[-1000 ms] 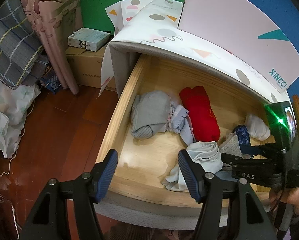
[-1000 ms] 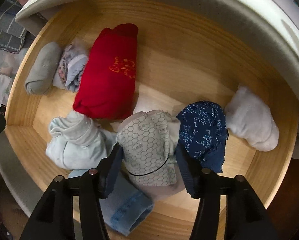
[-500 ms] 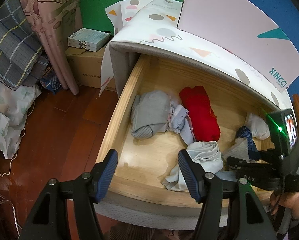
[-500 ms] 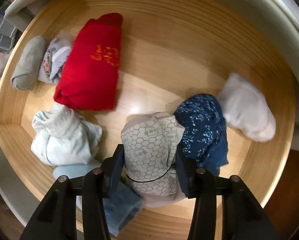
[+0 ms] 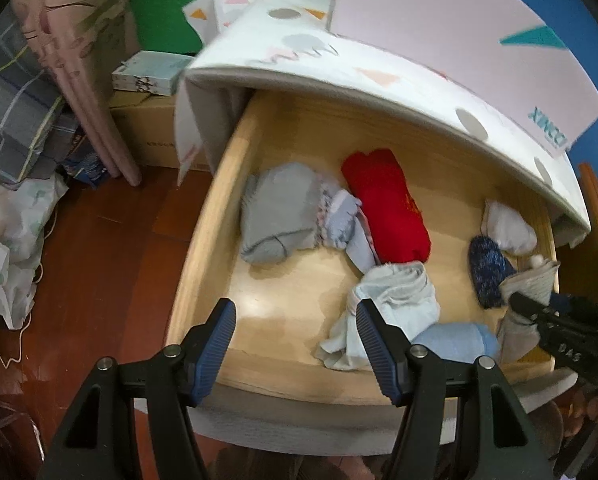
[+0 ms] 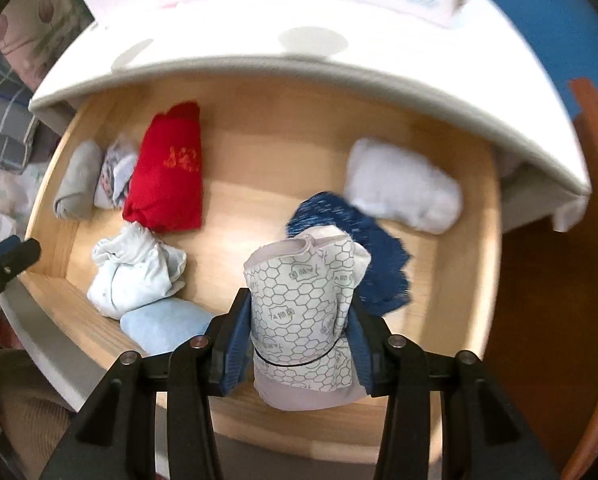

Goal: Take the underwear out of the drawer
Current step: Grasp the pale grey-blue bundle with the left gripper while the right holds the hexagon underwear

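The open wooden drawer [image 5: 203, 240] [image 6: 451, 320] holds several folded garments. My right gripper [image 6: 299, 320] is shut on a rolled grey-white underwear with a hexagon print [image 6: 303, 300] [image 5: 531, 284], lifted above the drawer's front right part. Behind it lie a dark blue patterned piece [image 6: 371, 240] [image 5: 487, 272] and a white roll [image 6: 403, 188]. Further left are a red folded piece [image 6: 167, 172] [image 5: 387, 208], a grey roll [image 5: 275, 212] and a crumpled pale blue piece [image 6: 135, 272] [image 5: 395, 300]. My left gripper [image 5: 295, 344] hangs open and empty over the drawer's front left.
A white patterned mat [image 5: 339, 56] overhangs the drawer's back. A light blue roll [image 6: 163, 324] lies at the front wall. On the left, red-brown wood floor [image 5: 99, 260], a cardboard box [image 5: 147, 120], a curtain [image 5: 79, 60] and piled cloth [image 5: 7, 220]. Brown wooden furniture [image 6: 595, 240] stands on the right.
My right gripper has closed on the hexagon-print underwear and lifted it up and back from the drawer floor. The left gripper has stayed put.
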